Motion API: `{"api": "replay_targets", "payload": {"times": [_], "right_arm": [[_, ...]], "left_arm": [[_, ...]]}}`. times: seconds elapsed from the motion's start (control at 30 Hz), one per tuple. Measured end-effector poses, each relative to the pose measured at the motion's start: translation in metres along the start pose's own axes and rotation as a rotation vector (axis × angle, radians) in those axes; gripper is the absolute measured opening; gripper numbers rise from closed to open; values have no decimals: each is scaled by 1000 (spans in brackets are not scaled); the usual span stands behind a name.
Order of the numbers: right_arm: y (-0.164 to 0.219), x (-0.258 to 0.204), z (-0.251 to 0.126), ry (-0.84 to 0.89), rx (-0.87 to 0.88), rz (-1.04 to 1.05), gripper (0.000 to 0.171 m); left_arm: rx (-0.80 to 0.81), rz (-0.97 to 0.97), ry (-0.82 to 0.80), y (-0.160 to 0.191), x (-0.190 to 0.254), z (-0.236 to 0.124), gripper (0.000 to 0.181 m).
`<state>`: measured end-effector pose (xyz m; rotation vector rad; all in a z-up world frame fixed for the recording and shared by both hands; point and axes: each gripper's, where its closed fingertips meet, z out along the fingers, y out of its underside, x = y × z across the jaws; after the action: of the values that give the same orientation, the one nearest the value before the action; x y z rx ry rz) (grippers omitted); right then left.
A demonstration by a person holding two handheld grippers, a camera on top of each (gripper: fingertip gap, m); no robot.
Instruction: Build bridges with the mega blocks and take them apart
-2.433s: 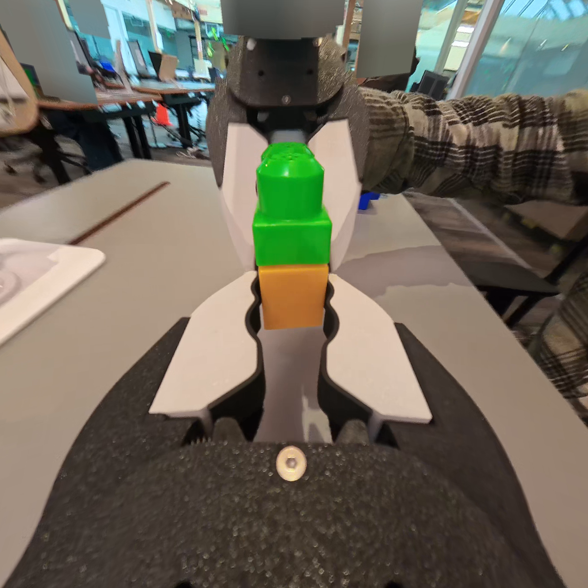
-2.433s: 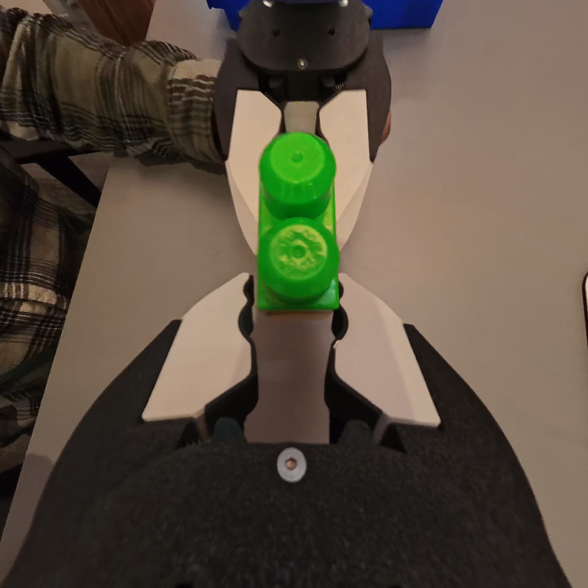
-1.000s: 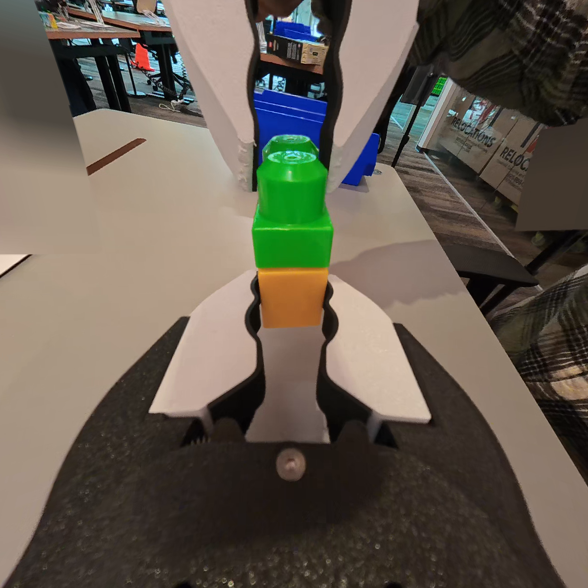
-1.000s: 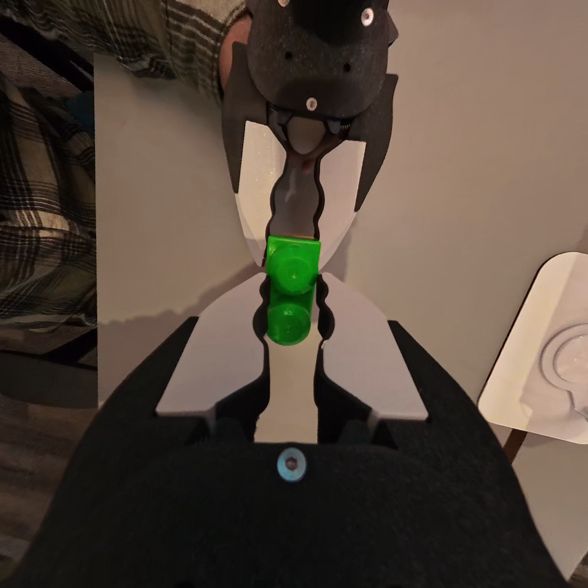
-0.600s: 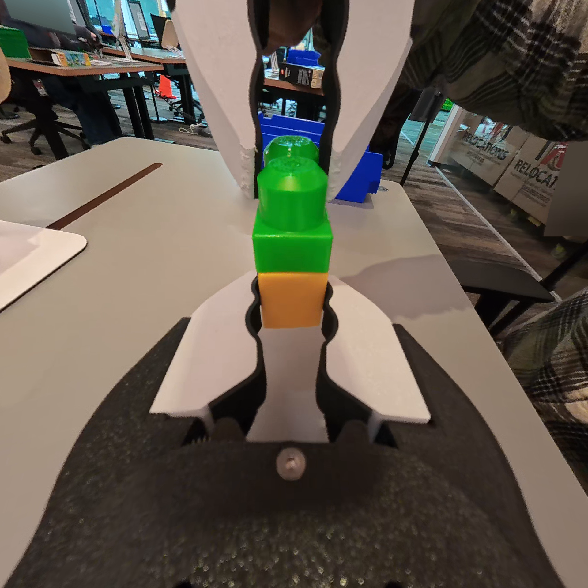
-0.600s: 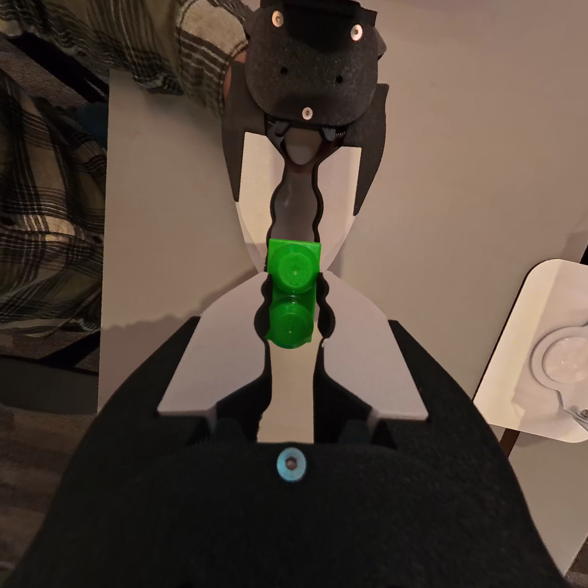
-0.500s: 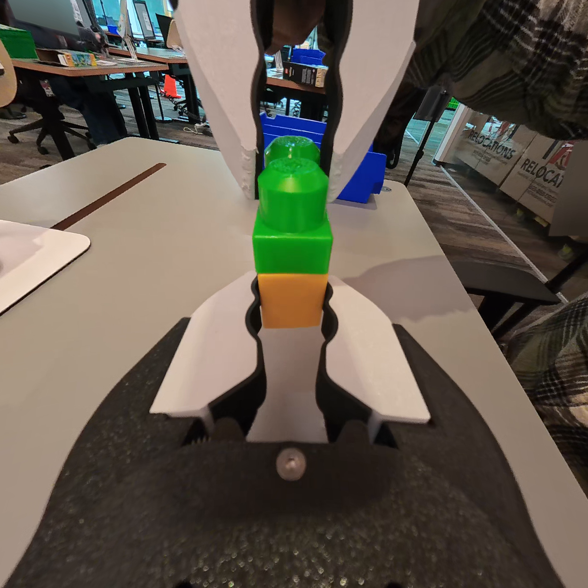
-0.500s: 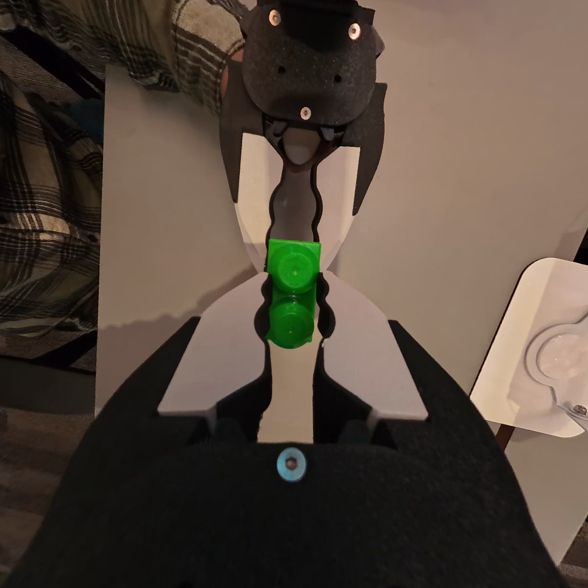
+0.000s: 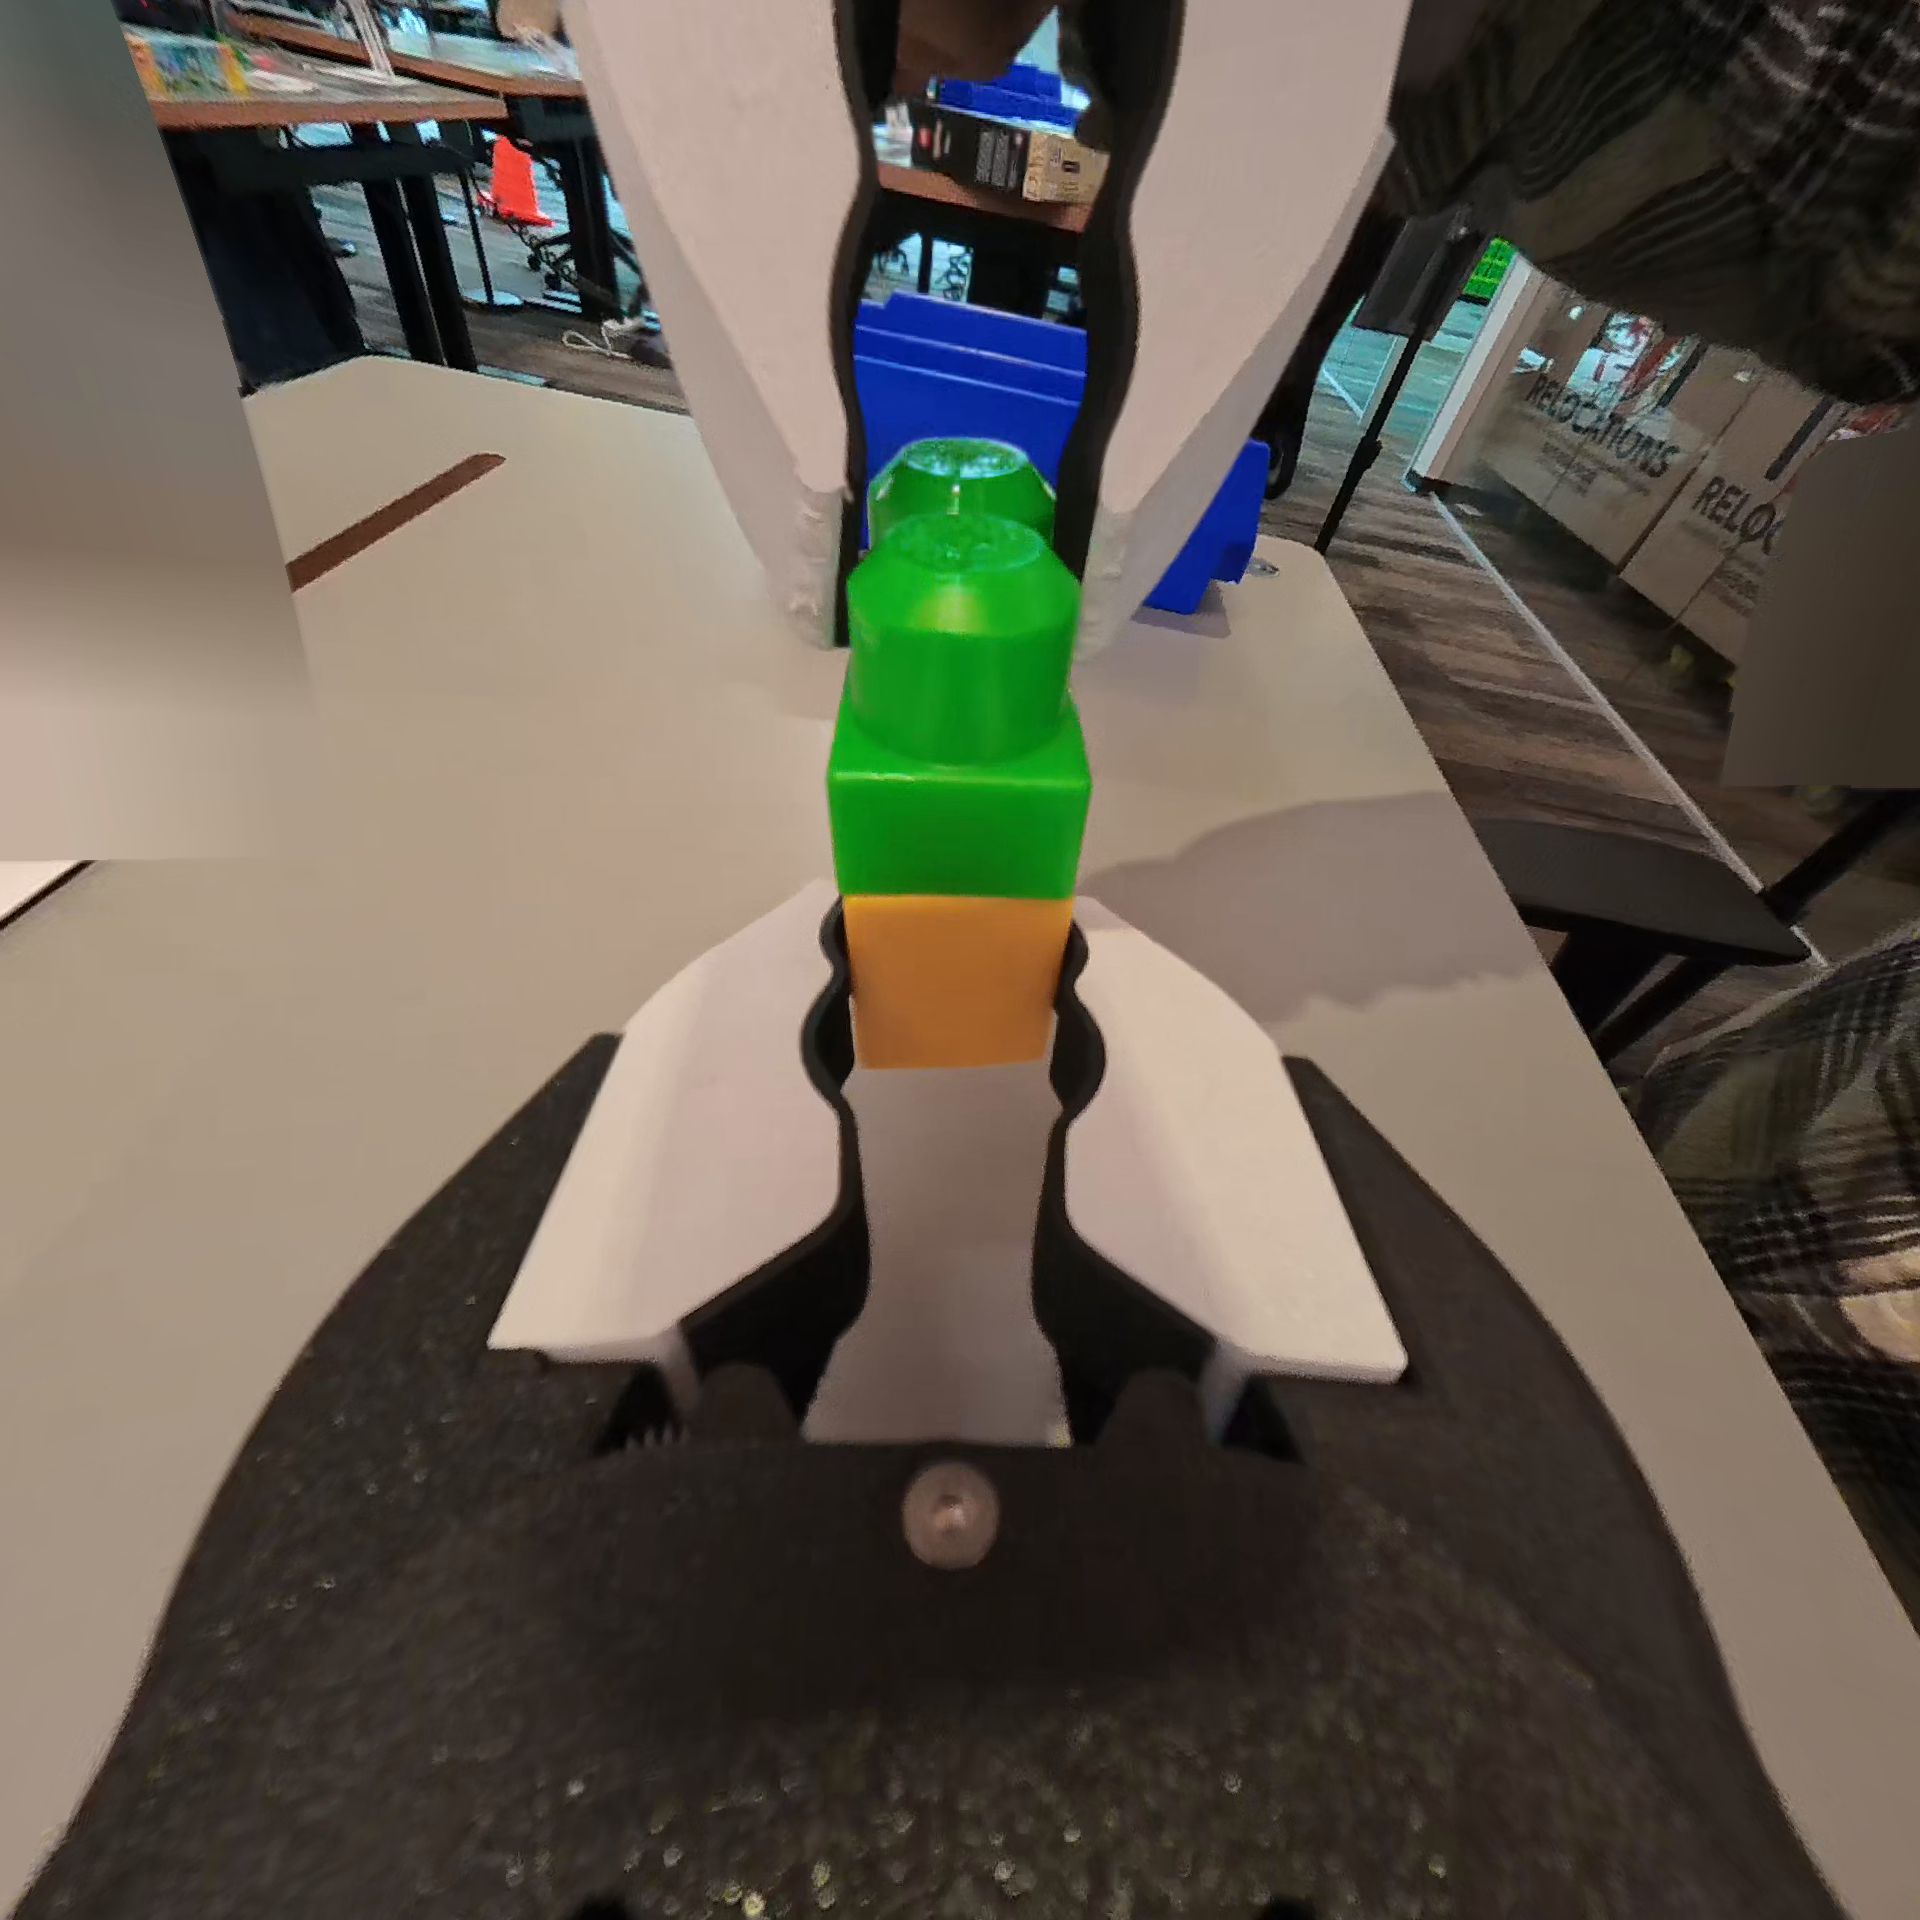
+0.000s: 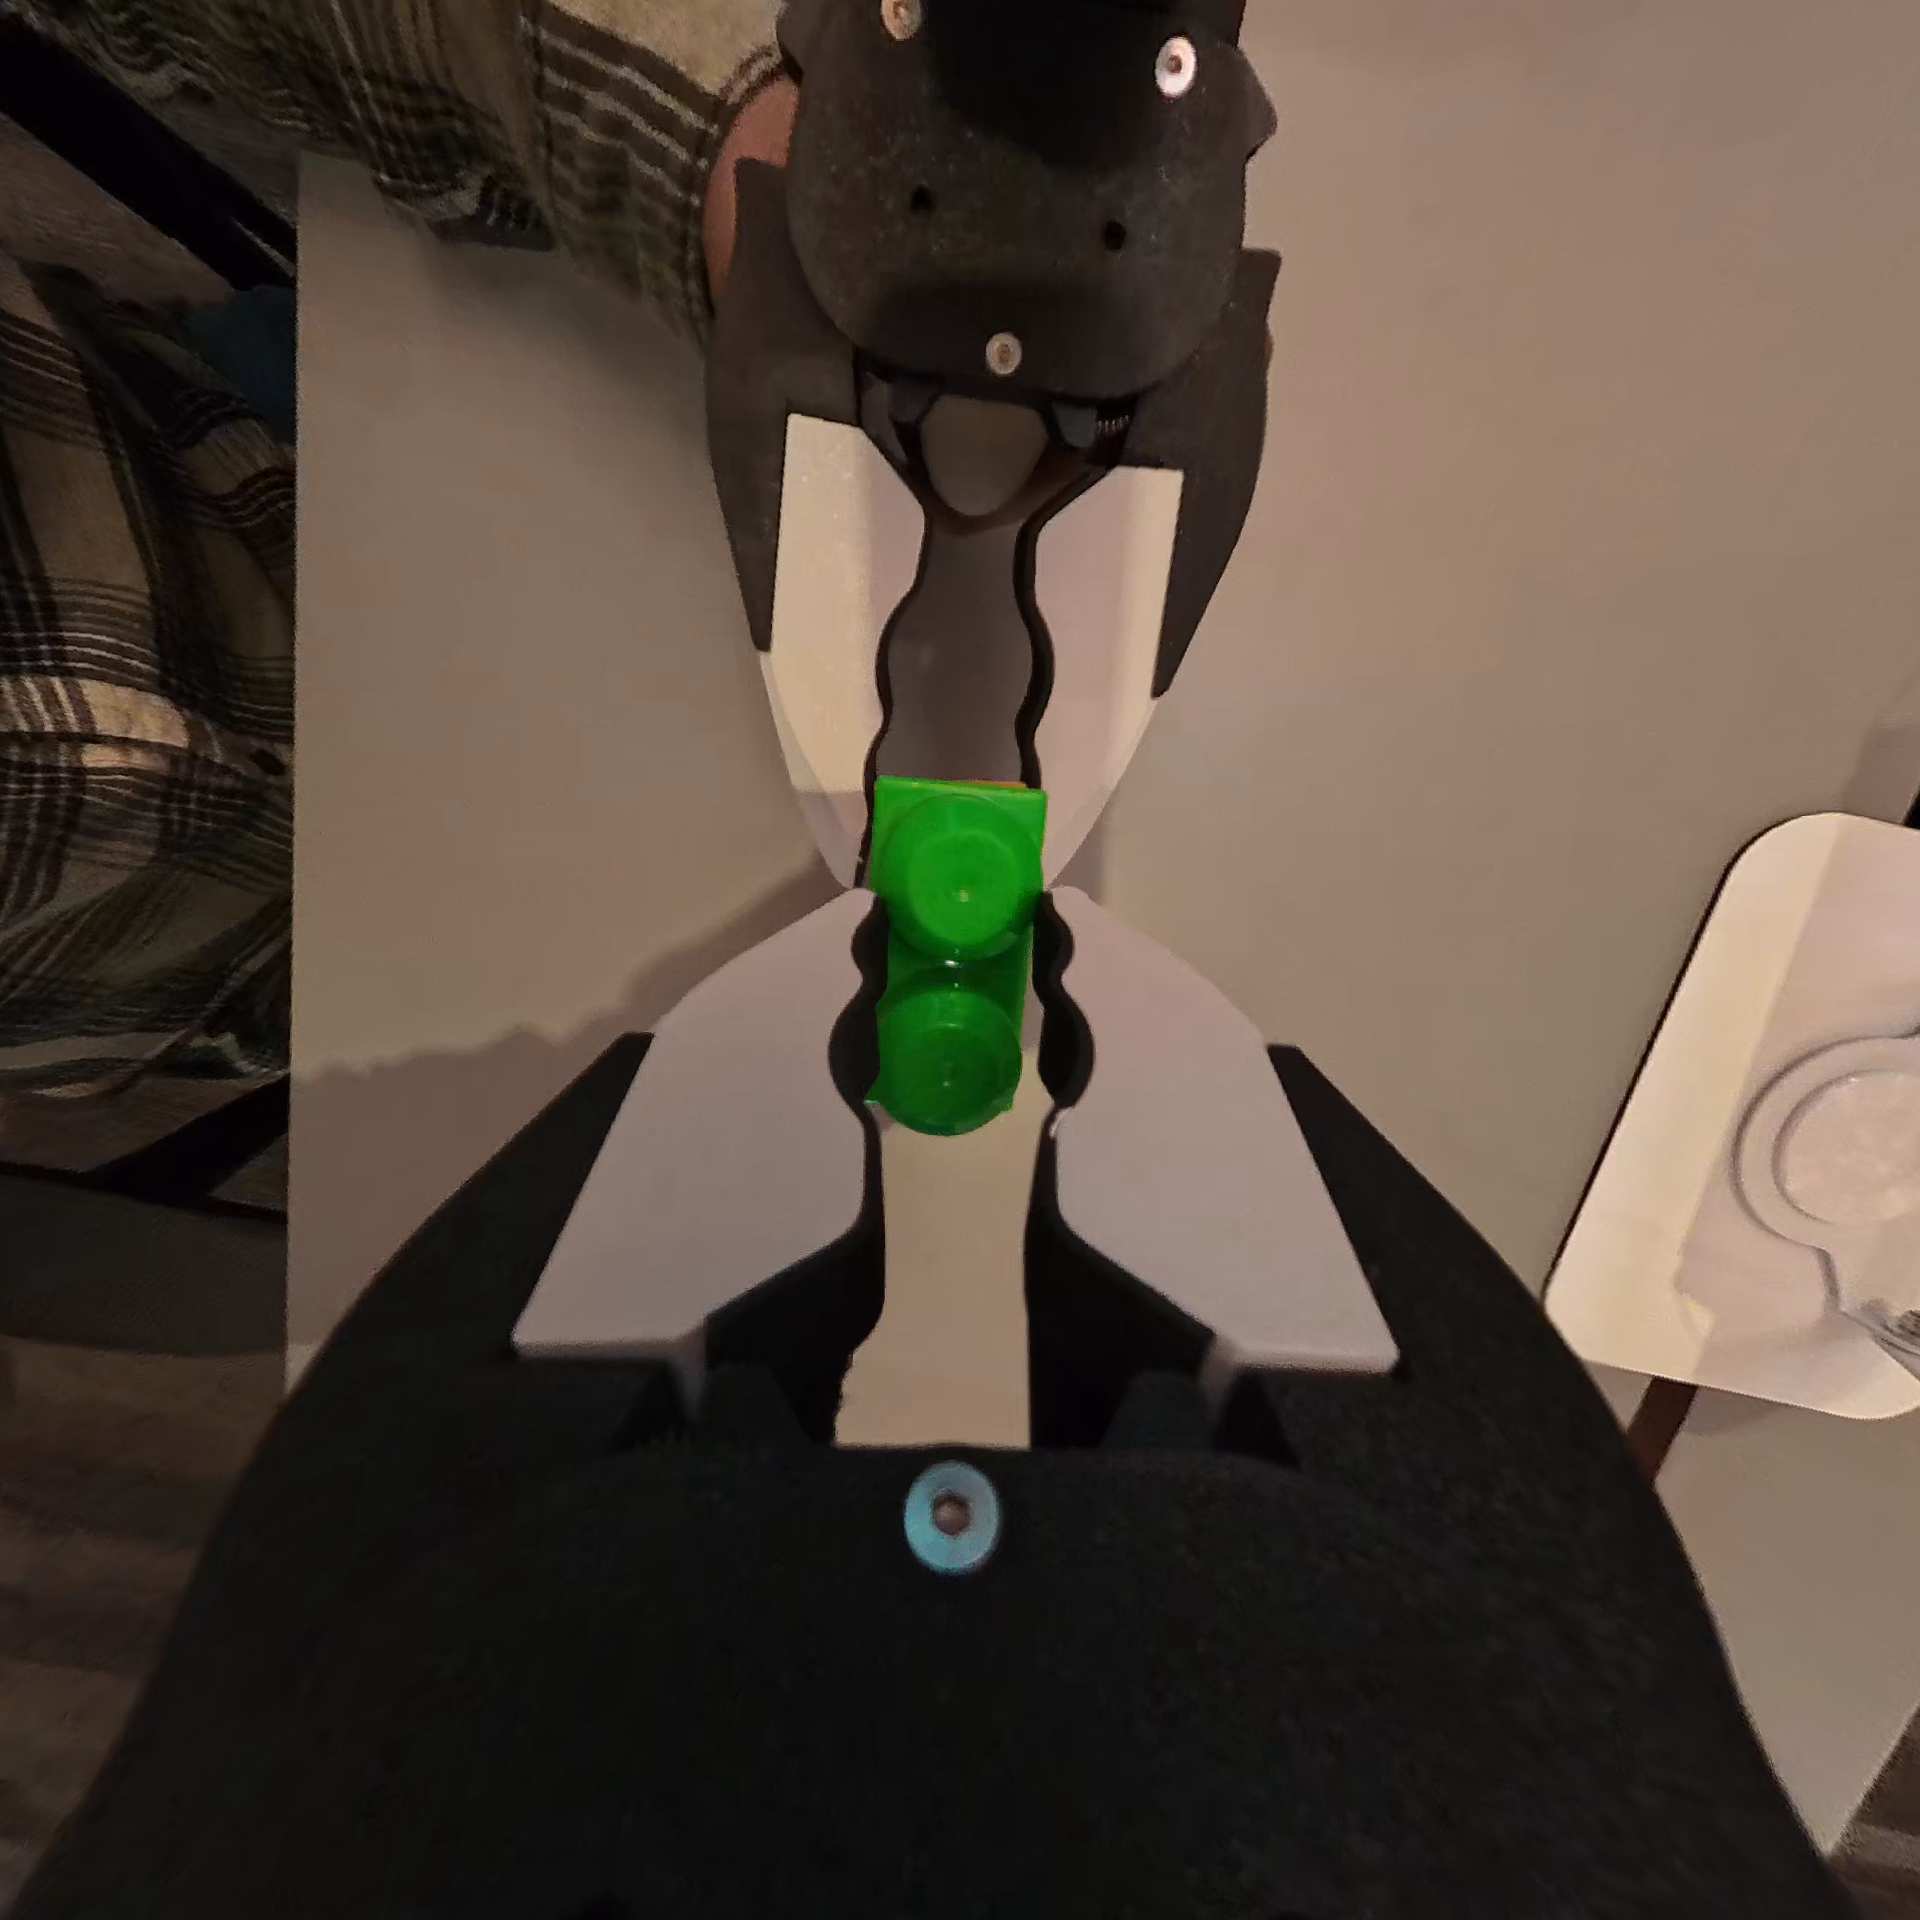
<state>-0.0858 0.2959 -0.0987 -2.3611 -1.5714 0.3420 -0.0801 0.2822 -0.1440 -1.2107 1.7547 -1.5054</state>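
A green two-stud block (image 9: pixel 956 821) sits pressed on top of an orange block (image 9: pixel 951 982), both held above the grey table (image 9: pixel 520 935). My left gripper (image 9: pixel 954 935) is shut on the orange block from the near side. My right gripper (image 9: pixel 961 582) comes down from above, shut on the far end of the green block. In the right wrist view, looking straight down, my right gripper (image 10: pixel 951 935) clamps the green block (image 10: pixel 951 1039), and the left gripper (image 10: pixel 956 831) points at it from the far side. Only a sliver of orange (image 10: pixel 1003 781) shows there.
A blue bin (image 9: pixel 966 384) stands at the table's far edge behind the blocks. A white tray (image 10: pixel 1766 1122) lies to the right in the right wrist view. A plaid sleeve (image 10: pixel 499 114) and the table's edge (image 10: pixel 296 727) are at the left. A black seat (image 9: pixel 1642 883) is beside the table. My hands' fingertips stand some 5 cm from each other.
Both grips are unchanged and the two blocks stay joined. The held pair swayed slightly over the table and came back to about where it was.
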Motion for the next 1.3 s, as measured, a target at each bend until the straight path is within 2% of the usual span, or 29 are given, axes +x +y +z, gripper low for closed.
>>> {"api": "replay_targets", "payload": {"times": [0.07,0.13,0.2,0.37,0.43,0.6,0.8,1.03,1.13,1.3], "right_arm": [[-1,2,-2,15,27,-19,28],[-7,4,-9,44,106,-49,33],[-10,8,-16,83,182,-63,42],[0,14,-27,201,229,-86,69],[4,13,-30,238,257,-102,72],[14,17,-27,336,242,-146,83],[14,18,-25,371,185,-180,95],[11,14,-26,303,190,-139,93],[5,10,-25,210,271,-48,91],[-3,10,-27,61,430,126,75]], "left_arm": [[12,-69,77,-2,5,-2,36],[18,-94,81,-2,4,-5,36],[47,-112,90,-7,4,-10,36],[126,-180,119,-18,-1,-24,36],[163,-217,133,-22,-3,-30,36],[199,-254,133,-27,-7,-37,36],[204,-281,131,-27,-10,-37,36],[212,-281,130,-28,-11,-39,36],[221,-238,128,-31,-8,-41,36],[211,-118,108,-35,0,-42,36]]}}
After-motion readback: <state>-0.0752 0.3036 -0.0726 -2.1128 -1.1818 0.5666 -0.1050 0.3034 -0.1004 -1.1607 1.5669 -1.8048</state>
